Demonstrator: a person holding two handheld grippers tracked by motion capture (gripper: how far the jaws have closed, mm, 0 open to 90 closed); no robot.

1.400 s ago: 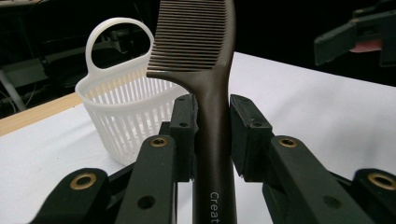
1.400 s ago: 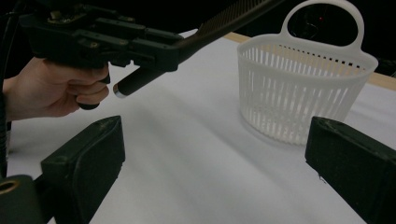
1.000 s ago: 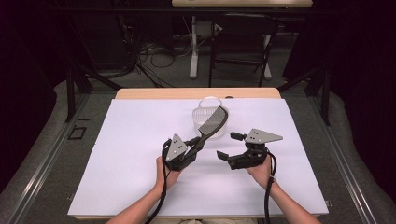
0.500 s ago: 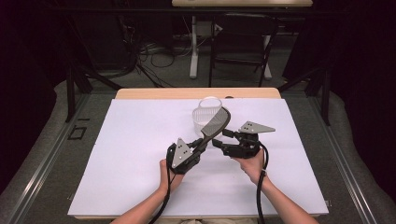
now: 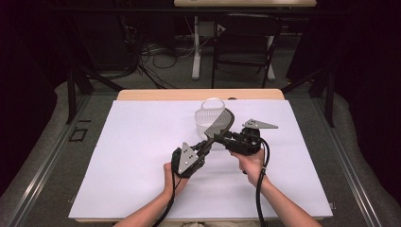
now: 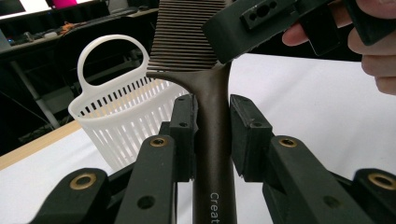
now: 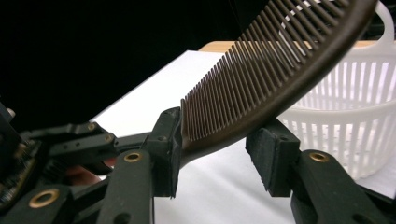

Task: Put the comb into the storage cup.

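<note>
A dark brown comb (image 5: 221, 124) hangs in the air above the table, tilted up toward the white slotted basket (image 5: 208, 116). My left gripper (image 5: 206, 144) is shut on the comb's handle (image 6: 212, 154), with its jaws (image 6: 212, 116) pressed on both sides. My right gripper (image 5: 218, 138) comes in from the right and stands open. Its jaws (image 7: 215, 149) straddle the comb (image 7: 280, 70) where the teeth begin; one pad touches the teeth, the other stands off the spine. The basket (image 7: 345, 121) stands upright just behind the comb, its loop handle (image 6: 109, 46) up.
A white sheet (image 5: 142, 156) covers the table, with a strip of wooden edge (image 5: 189, 94) at the far side. Chair legs and cables (image 5: 198, 52) lie on the floor beyond. The person's hand (image 6: 373, 46) holds the right gripper's body close over the comb.
The right gripper has moved left and up from the table's right side until its jaws straddle the comb. The left gripper has kept hold of the handle, shifting slightly.
</note>
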